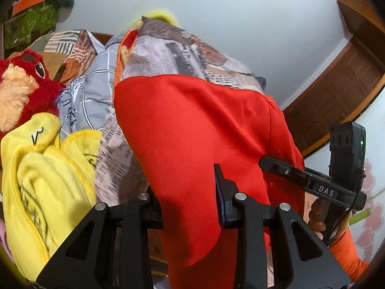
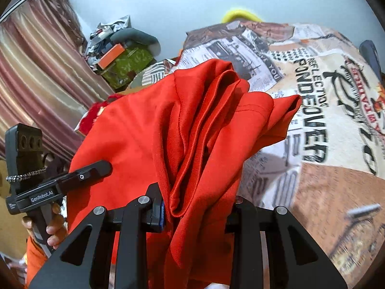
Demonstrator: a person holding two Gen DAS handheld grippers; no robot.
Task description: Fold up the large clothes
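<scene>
Mid-fold: I had the red garment [image 1: 192, 144] lifted off the printed bedspread [image 2: 324, 168], both grippers carrying it across. Left gripper [image 1: 190, 192] was clenched on the cloth; fabric ran straight between its fingers and draped down in front of the cam. Right gripper [image 2: 199, 207] was clenched too, on a bunched, pleated wad of the same garment. So the garment hung in the air above the bedspread, stretched btwn my two grips, one loose end [image 2: 288, 106] flopped toward the bedspread's lettering.

My read: this was the carry part of a fold, an edge being brought over, not yet laid down. Next move prob called for keeping both grips level w/ each other so the edge lands square, lowering onto the bedspread, then letting go only once the cloth lay flat. The right-side bunching looked like a risk for a crooked crease.

Beside the bedspread's left side: a yellow towel [image 1: 48, 180] and a red plush toy [image 1: 21, 86].

Writing I could read: "DAS" on the right gripper body [image 1: 326, 191] from the left cam; "GenRobot.AI" on the left gripper body [image 2: 42, 196] from the right cam. Bedspread print showed "REFLECTIONS", "PONDEOVER", "YOU". Rest too warped to read.
</scene>
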